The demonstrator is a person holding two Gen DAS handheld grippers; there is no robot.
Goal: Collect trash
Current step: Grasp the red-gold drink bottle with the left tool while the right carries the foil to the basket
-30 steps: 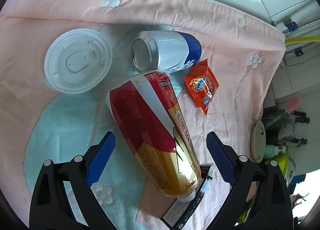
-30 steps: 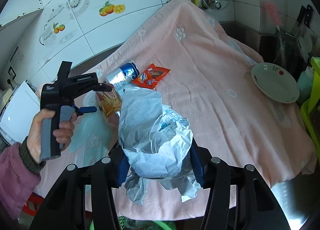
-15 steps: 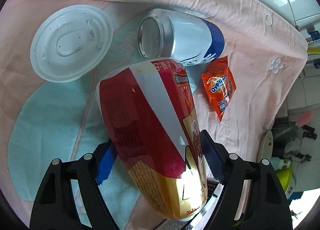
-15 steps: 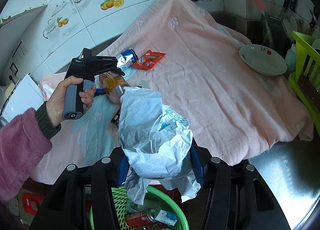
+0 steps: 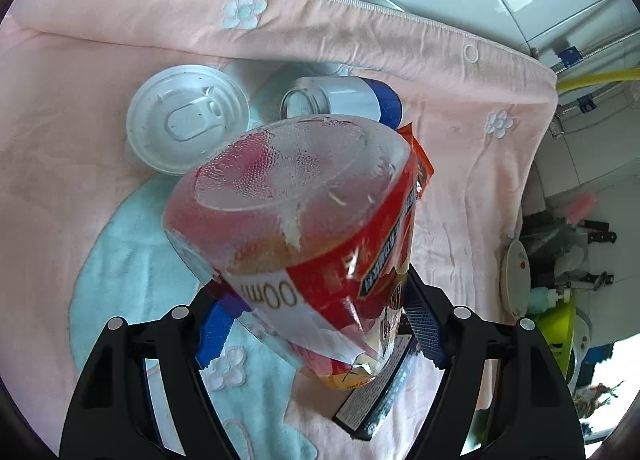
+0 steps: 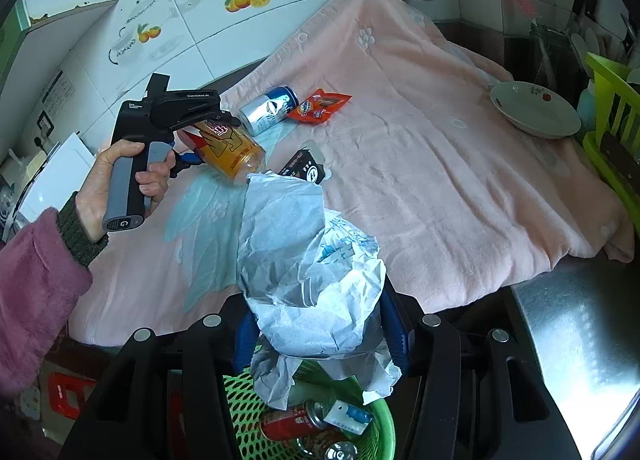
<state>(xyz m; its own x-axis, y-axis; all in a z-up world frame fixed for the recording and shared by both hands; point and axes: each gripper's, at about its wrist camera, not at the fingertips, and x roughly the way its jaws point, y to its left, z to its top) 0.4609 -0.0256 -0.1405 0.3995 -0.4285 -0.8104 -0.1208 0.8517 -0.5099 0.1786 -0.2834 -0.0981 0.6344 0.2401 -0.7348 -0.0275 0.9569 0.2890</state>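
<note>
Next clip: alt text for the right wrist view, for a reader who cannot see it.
The right hand-held gripper grips crumpled white paper above a green basket that holds cans. Beyond, on a pink blanket, the left hand-held gripper holds a red and yellow bottle near a can, an orange wrapper and a plate.

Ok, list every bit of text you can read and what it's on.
"00ml", seen upside down: label of the plastic bottle held in the left gripper.
"G": base of that gripper's handle.
Orange snack packet, blue can, black box, crumpled paper: print too blurred.
</note>
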